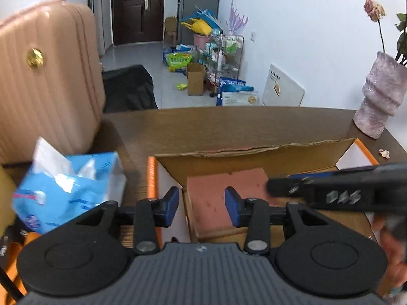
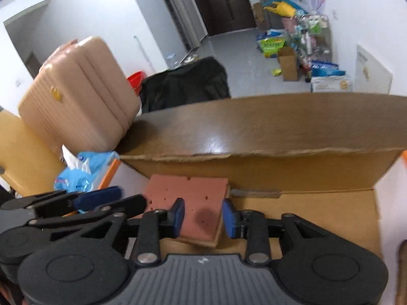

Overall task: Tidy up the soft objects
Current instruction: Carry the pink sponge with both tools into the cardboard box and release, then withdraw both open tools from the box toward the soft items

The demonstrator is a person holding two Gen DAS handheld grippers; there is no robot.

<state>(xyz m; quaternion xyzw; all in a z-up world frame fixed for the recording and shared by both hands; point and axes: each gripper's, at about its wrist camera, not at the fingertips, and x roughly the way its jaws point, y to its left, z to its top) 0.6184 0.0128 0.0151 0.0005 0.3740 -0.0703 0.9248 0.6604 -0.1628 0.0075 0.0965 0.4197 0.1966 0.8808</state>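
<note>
A pink sponge (image 1: 223, 193) lies flat in the left part of an open cardboard box (image 1: 254, 152) on a brown table. My left gripper (image 1: 202, 208) is open and empty above the box's left wall, in front of the sponge. My right gripper (image 2: 202, 216) is open, its blue pads either side of the sponge's (image 2: 193, 203) near end inside the box (image 2: 305, 172); I cannot tell if they touch it. The right gripper shows in the left wrist view (image 1: 330, 190) and the left gripper in the right wrist view (image 2: 76, 203). A blue tissue pack (image 1: 68, 188) lies left of the box.
A pink ribbed suitcase (image 1: 43, 76) stands at the table's left, behind the tissue pack (image 2: 84, 170). A pale pink vase (image 1: 381, 96) with dried roses stands at the far right. Beyond the table edge are a black bag (image 2: 185, 84) and floor clutter (image 1: 203, 58).
</note>
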